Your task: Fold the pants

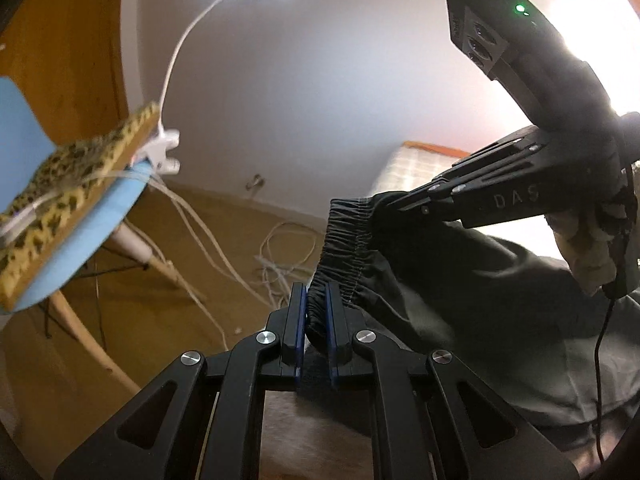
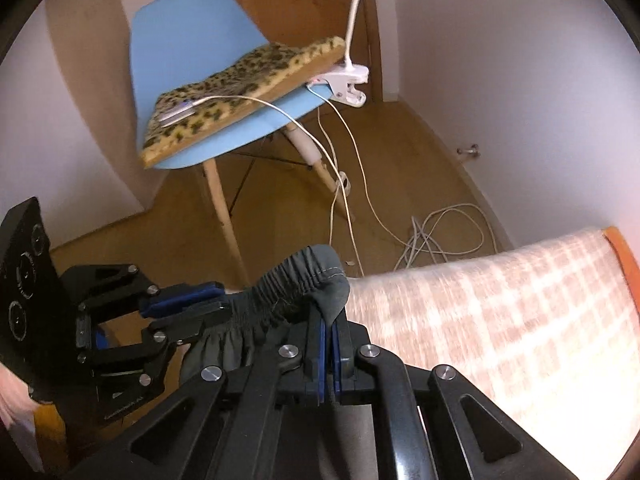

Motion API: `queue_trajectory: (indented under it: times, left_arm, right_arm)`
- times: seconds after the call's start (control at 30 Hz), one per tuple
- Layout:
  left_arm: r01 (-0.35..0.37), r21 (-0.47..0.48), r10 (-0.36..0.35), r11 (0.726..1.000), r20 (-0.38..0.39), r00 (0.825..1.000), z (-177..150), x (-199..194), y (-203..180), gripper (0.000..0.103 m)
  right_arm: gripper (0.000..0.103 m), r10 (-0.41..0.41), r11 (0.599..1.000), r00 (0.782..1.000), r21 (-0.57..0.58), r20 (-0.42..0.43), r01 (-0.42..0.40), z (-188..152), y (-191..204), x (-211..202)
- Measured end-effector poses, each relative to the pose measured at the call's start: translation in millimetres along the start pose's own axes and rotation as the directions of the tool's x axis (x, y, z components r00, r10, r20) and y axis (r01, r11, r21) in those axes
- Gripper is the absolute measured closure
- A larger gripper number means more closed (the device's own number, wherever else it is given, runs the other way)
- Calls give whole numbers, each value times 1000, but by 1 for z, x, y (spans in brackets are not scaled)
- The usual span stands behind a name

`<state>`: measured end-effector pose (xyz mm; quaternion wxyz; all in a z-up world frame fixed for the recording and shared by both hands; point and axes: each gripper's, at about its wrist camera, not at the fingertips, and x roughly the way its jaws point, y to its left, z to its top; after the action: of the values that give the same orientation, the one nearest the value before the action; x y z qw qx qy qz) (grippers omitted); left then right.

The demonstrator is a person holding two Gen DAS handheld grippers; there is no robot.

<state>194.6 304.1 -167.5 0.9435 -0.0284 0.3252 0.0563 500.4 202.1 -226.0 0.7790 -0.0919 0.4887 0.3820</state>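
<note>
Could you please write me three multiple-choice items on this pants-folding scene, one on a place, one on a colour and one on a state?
1. Where is the white clip lamp clamped?
A. On the edge of the chair seat
B. On the bed
C. On a gripper

2. What colour is the chair?
A. Red
B. Light blue
C. Black

3. How do the two grippers stand on the pants?
A. Both open, clear of the cloth
B. Only the left one shut on the cloth
C. Both shut on the elastic waistband

Answers:
1 A: the clip bites the seat's edge beside the leopard-print cushion.
2 B: the seat and back are light blue.
3 C: the left gripper pinches the gathered band between its blue pads, and the right gripper pinches its other end.
</note>
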Motion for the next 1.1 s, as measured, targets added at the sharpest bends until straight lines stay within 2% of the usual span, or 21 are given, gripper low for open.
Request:
queue_trajectory:
  times: [0.1,0.13,0.2,0.23,0.27,0.3,0.37,0.4,0.47,0.57,0.7,0.83,0.9,1.03,1.1]
  left_arm:
    - [17,-8,-17,1000,-52,999,-5,11,6,95]
    - [21,-4,-21,1000,-65,998,-8,13,6,95]
    - [22,-9,-23,1000,-84,996,-12,15,7,93]
    - [21,-20,-23,1000,-88,996,-13,15,9,91]
    - [25,-42,-29,999,-93,995,-14,13,12,89]
    - [22,-62,-28,998,-89,996,-14,9,14,86]
    - [13,-85,-20,996,-81,997,-13,2,18,62]
    - [11,-93,-18,996,-78,997,-11,-2,19,58]
    - [18,-101,-24,995,-67,997,-8,-13,18,56]
    - [39,-105,-45,994,-51,998,-2,-29,11,56]
    - [94,-57,-95,994,-10,995,7,-56,-15,56]
    - [173,-17,-173,985,11,985,18,-77,-46,56]
    - [218,13,-218,976,21,976,25,-88,-66,56]
    - [308,44,-309,950,23,951,34,-105,-100,56]
    - [356,67,-358,932,14,934,37,-111,-121,52]
  right_arm:
    - [103,2,1000,998,-25,-55,-3,-3,6,23]
    - [100,2,1000,998,-24,-65,-3,-6,5,26]
    - [87,-2,1000,997,-4,-73,2,-10,4,25]
    - [70,2,1000,997,4,-72,-2,-12,4,24]
    - [66,-4,1000,998,12,-62,5,-14,4,19]
    - [66,-20,1000,999,18,-47,21,-15,2,12]
    - [61,-35,998,999,46,-24,36,-17,-3,-7]
    - [58,-31,998,999,62,-14,32,-19,-5,-17]
    - [41,-48,995,999,89,17,47,-26,-9,-47]
    - [31,-97,989,992,116,85,87,-41,-12,-96]
    - [31,-145,973,979,200,141,115,-69,-17,-165]
    - [30,-194,956,965,255,175,146,-104,-15,-234]
    - [30,-230,946,956,273,183,175,-122,-13,-270]
    - [30,-329,911,924,322,194,257,-164,-8,-353]
    - [30,-374,885,906,367,198,285,-192,-6,-394]
